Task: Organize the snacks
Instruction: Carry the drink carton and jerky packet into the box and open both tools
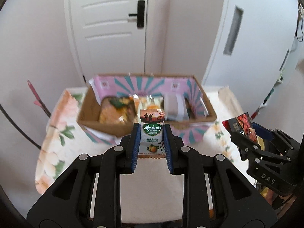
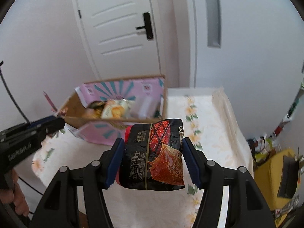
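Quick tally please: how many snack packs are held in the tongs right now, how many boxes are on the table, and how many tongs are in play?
Snack packs in tongs: 2, a white-green pack in the left tongs and a black-red pack in the right tongs
Cardboard box: 1, with blurred packs inside that I did not count
Tongs: 2
Total: 5

A white panelled door (image 1: 112,19) with a black lever handle and lock plate (image 1: 140,16) closes the far wall. Plain pale walls (image 1: 32,43) flank it, evenly lit by soft daylight. At right stands a white cabinet door (image 1: 252,38) with a recessed grey handle slot (image 1: 232,30). In front stands a table under a floral cloth (image 1: 57,142) of peach blossoms and green leaves. A yellow container (image 2: 273,172) sits low at right.
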`<move>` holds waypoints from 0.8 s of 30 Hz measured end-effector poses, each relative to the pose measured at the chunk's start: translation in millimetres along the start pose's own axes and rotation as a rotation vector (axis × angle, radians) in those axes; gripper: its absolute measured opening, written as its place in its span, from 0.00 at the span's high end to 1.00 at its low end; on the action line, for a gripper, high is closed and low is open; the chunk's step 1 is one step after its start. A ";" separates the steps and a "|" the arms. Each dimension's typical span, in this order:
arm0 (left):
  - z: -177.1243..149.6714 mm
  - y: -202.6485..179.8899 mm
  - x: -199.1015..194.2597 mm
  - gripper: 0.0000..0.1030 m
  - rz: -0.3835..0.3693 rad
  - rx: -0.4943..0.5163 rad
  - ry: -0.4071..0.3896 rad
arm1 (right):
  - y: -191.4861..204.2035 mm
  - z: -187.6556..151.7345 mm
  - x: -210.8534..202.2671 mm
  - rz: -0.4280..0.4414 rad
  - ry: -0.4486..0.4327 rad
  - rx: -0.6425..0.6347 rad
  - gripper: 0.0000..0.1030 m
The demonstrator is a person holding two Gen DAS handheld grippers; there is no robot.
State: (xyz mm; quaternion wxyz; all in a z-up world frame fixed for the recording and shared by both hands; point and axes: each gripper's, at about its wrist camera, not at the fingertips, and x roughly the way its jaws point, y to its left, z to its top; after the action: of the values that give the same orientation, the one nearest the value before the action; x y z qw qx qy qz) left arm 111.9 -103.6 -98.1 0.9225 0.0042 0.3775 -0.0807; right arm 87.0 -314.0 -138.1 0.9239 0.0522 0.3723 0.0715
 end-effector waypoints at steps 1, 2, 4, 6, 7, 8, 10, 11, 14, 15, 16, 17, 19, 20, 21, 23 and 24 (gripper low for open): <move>7.0 4.5 -1.4 0.80 0.001 -0.006 -0.006 | 2.6 6.3 -2.6 0.009 -0.009 -0.008 0.45; 13.6 8.2 -2.6 0.80 -0.004 -0.013 -0.007 | 5.4 12.1 -3.9 0.019 -0.014 -0.015 0.45; 27.4 18.5 -0.3 0.80 -0.025 -0.030 -0.002 | 11.2 22.9 -5.5 0.033 -0.021 -0.021 0.44; 41.5 29.6 5.5 0.80 -0.040 -0.042 0.007 | 17.7 36.8 -5.2 0.054 -0.031 -0.019 0.45; 48.1 34.4 9.4 0.80 -0.046 -0.046 0.014 | 19.7 41.8 -4.3 0.060 -0.034 -0.016 0.44; 53.3 39.2 13.3 0.80 -0.051 -0.048 0.018 | 24.0 48.9 -1.9 0.067 -0.036 -0.013 0.44; 62.8 47.3 21.0 0.80 -0.052 -0.045 0.023 | 30.4 61.2 4.8 0.078 -0.035 -0.013 0.44; 66.4 51.1 25.3 0.80 -0.049 -0.042 0.025 | 35.1 67.6 9.6 0.084 -0.034 -0.015 0.44; 78.4 65.6 42.6 0.80 -0.042 -0.038 0.046 | 46.8 84.0 26.7 0.097 -0.024 -0.013 0.44; 80.3 69.7 48.3 0.80 -0.039 -0.038 0.054 | 49.3 88.0 32.1 0.100 -0.020 -0.009 0.44; 83.1 76.1 57.7 0.80 -0.035 -0.036 0.071 | 52.2 92.0 37.5 0.103 -0.017 -0.005 0.44; 83.9 80.1 64.4 0.80 -0.031 -0.036 0.084 | 55.8 96.0 43.4 0.104 -0.013 -0.003 0.44; 84.9 90.3 81.7 0.80 -0.033 -0.041 0.123 | 61.9 102.0 53.4 0.102 -0.005 -0.002 0.44; 83.7 94.9 90.1 0.80 -0.034 -0.043 0.144 | 64.8 104.1 58.6 0.100 -0.001 0.001 0.44; 82.7 99.0 98.5 0.80 -0.034 -0.045 0.164 | 66.9 105.7 63.1 0.096 0.003 0.006 0.44; 78.7 105.5 115.2 0.80 -0.036 -0.042 0.204 | 69.6 108.2 72.5 0.091 0.015 0.022 0.44; 76.3 108.5 122.3 0.80 -0.038 -0.040 0.223 | 70.4 108.7 76.9 0.088 0.022 0.029 0.44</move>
State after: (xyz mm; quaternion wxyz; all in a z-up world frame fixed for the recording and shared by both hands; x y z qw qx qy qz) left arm 267.4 -19.6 -134.6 0.8730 -0.0122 0.4793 -0.0898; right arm 210.8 -236.2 -101.8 0.9149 0.0808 0.3807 0.1071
